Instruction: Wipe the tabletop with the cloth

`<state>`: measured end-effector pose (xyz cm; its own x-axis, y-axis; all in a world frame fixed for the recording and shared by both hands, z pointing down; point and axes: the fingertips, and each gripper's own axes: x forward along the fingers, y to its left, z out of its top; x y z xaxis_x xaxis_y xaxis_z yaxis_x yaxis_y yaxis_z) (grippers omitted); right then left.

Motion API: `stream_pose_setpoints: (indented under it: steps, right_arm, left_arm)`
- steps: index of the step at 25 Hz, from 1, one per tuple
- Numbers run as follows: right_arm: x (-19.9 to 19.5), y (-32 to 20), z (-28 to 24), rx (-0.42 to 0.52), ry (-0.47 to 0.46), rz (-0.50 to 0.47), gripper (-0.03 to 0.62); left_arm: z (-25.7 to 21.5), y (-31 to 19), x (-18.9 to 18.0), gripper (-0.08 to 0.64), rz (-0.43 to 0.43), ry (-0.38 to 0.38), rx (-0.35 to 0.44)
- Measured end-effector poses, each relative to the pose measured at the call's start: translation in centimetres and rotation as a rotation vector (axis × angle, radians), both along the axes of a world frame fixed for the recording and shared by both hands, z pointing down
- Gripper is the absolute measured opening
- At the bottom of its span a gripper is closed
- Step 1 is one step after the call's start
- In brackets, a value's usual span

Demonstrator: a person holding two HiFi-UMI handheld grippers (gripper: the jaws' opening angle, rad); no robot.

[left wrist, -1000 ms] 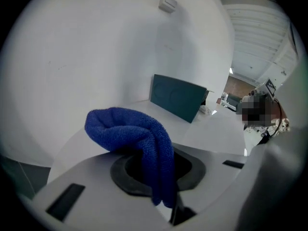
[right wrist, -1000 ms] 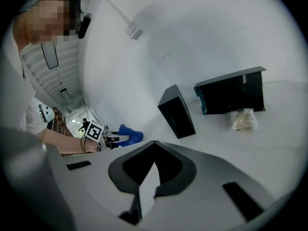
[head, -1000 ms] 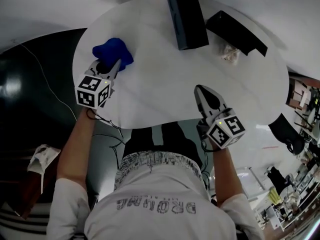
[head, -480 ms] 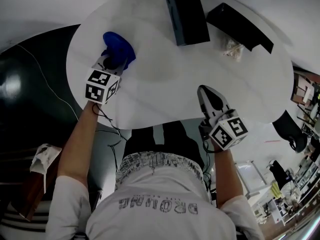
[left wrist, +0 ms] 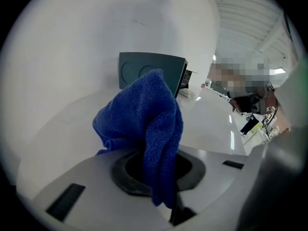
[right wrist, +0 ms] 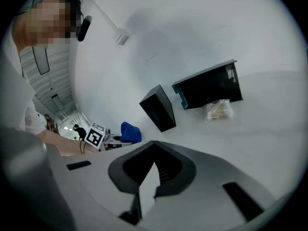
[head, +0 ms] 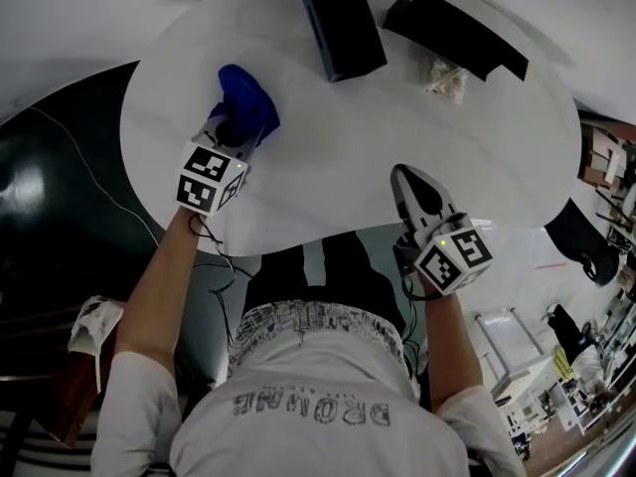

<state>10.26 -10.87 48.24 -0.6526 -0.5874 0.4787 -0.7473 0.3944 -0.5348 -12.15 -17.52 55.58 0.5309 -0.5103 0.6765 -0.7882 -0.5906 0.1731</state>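
Note:
On the left part of the white round table (head: 328, 157) lies the blue cloth (head: 245, 105). My left gripper (head: 231, 127) is shut on it and presses it onto the tabletop. The left gripper view shows the cloth (left wrist: 144, 114) bunched up and pinched between the jaws of the left gripper (left wrist: 159, 165). My right gripper (head: 405, 182) hovers over the near edge of the table, shut and holding nothing. In the right gripper view the cloth (right wrist: 130, 132) shows far to the left, beyond the right gripper (right wrist: 154, 153).
A tall black box (head: 338, 18) and a flat black case (head: 452, 30) stand at the far side, with a small clear packet (head: 442, 73) beside the case. The box (left wrist: 151, 71) rises just behind the cloth. Cables hang off the table's left edge.
My left gripper has slid the cloth away from the table's left edge, farther in and to the right. The right gripper has hardly moved.

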Motion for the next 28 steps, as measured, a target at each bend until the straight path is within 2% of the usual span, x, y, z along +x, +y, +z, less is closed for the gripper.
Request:
stream_pose_setpoints:
  steps: [28]
  right_arm:
    - [15.6,5.4,-0.2,0.009,-0.008,0.248,0.008]
  left_arm:
    - [-0.6,3.0,23.3,0.066,0.319,0.043,-0.024]
